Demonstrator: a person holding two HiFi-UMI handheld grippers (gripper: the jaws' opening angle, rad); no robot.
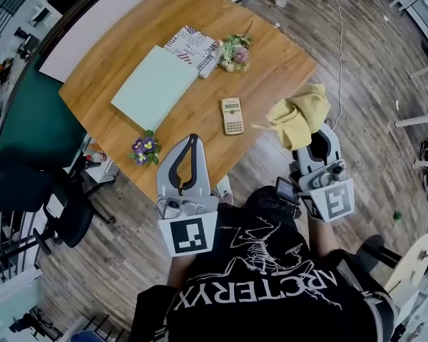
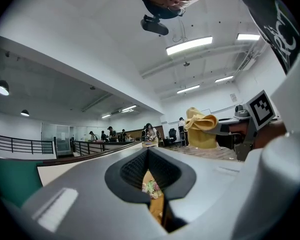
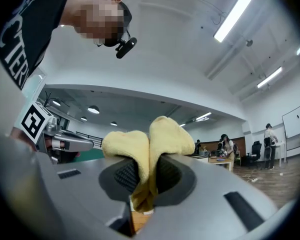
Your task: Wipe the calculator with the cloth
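A beige calculator (image 1: 232, 115) lies flat near the front of the wooden table (image 1: 271, 70). My right gripper (image 1: 309, 132) is shut on a bunched yellow cloth (image 1: 297, 112) and holds it off the table's right front edge, to the right of the calculator. In the right gripper view the cloth (image 3: 149, 144) bulges up out of the closed jaws of that gripper (image 3: 148, 171). My left gripper (image 1: 193, 139) hovers at the table's front edge, left of the calculator, shut with nothing in it. In the left gripper view this gripper (image 2: 148, 155) points level across the room, with the cloth (image 2: 201, 129) at the right.
A pale green sheet (image 1: 155, 86), a patterned booklet (image 1: 192, 48) and a flower bunch (image 1: 235, 52) lie behind the calculator. A small purple flower (image 1: 145, 148) sits at the front left corner. A black office chair (image 1: 64, 205) stands left. A cable (image 1: 339, 48) runs over the wood floor.
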